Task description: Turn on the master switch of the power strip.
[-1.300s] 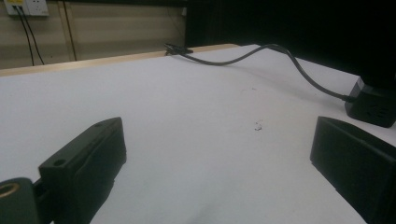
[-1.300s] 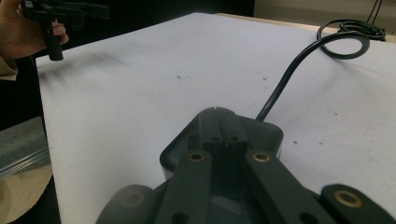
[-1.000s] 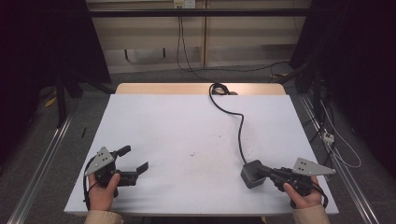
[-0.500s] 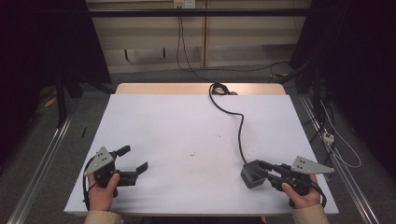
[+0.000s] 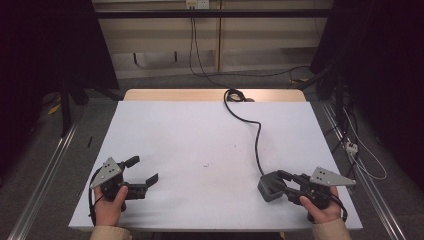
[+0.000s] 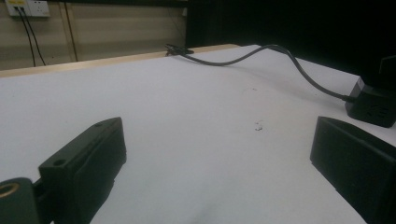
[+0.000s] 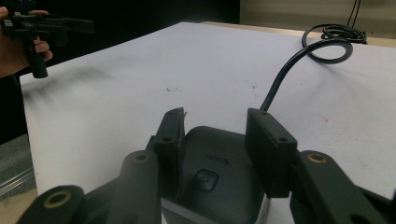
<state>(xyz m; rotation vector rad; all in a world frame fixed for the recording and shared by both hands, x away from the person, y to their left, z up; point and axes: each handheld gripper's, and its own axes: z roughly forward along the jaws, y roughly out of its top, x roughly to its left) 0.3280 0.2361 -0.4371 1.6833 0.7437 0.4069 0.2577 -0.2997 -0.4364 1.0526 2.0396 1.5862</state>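
At the table's near right edge, the right gripper (image 7: 212,140), jaws just opening, straddles a black power block (image 7: 210,179) without pinching it. Rigid and smooth, it looks best gripped across its flat sides; its stiff cable (image 5: 257,142) would drag.

No readable text, faint logo on power adapter (image 7: 212,179) top (too blurred), round button symbol
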